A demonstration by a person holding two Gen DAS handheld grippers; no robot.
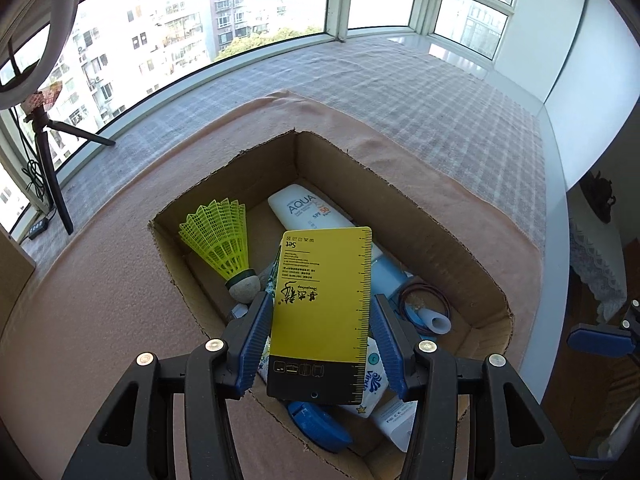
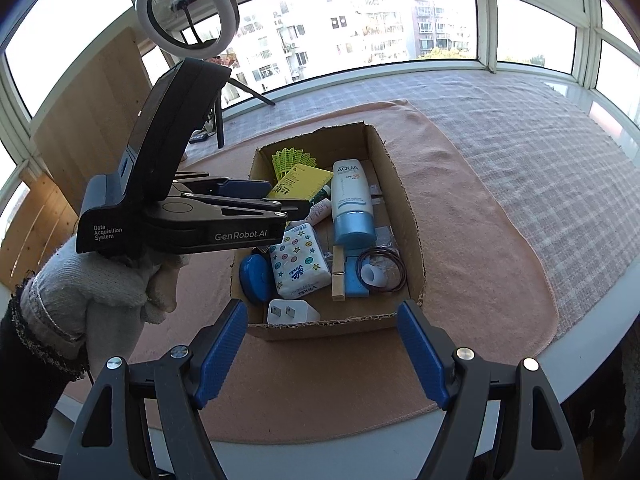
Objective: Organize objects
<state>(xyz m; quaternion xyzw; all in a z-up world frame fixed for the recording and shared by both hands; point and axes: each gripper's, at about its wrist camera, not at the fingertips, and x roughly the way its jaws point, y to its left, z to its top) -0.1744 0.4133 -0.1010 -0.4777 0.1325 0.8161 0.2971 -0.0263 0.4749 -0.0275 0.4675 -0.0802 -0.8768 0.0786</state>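
Observation:
My left gripper (image 1: 320, 298) is shut on a flat yellow-and-black card pack (image 1: 320, 300) with a ruler printed along its edge, and holds it over the open cardboard box (image 1: 460, 248). In the right wrist view the left gripper (image 2: 276, 200), in a gloved hand (image 2: 100, 284), hovers over the box's (image 2: 404, 208) far-left part with the card pack (image 2: 302, 184). The box holds a yellow shuttlecock (image 1: 218, 240), an AQUA sunscreen tube (image 2: 352, 200), a tissue pack (image 2: 300, 264), a blue case (image 2: 254, 276), a white charger (image 2: 290, 312) and a clothespin (image 2: 339, 276). My right gripper (image 2: 322, 306) stands open and empty before the box's near wall.
The box sits on a pink towel (image 2: 460, 240) over a checked cloth (image 2: 540, 140) on a round table by the windows. A ring light (image 2: 184, 12) on a tripod and a wooden board (image 2: 88, 120) stand at the back left. The table edge (image 2: 592, 328) curves near right.

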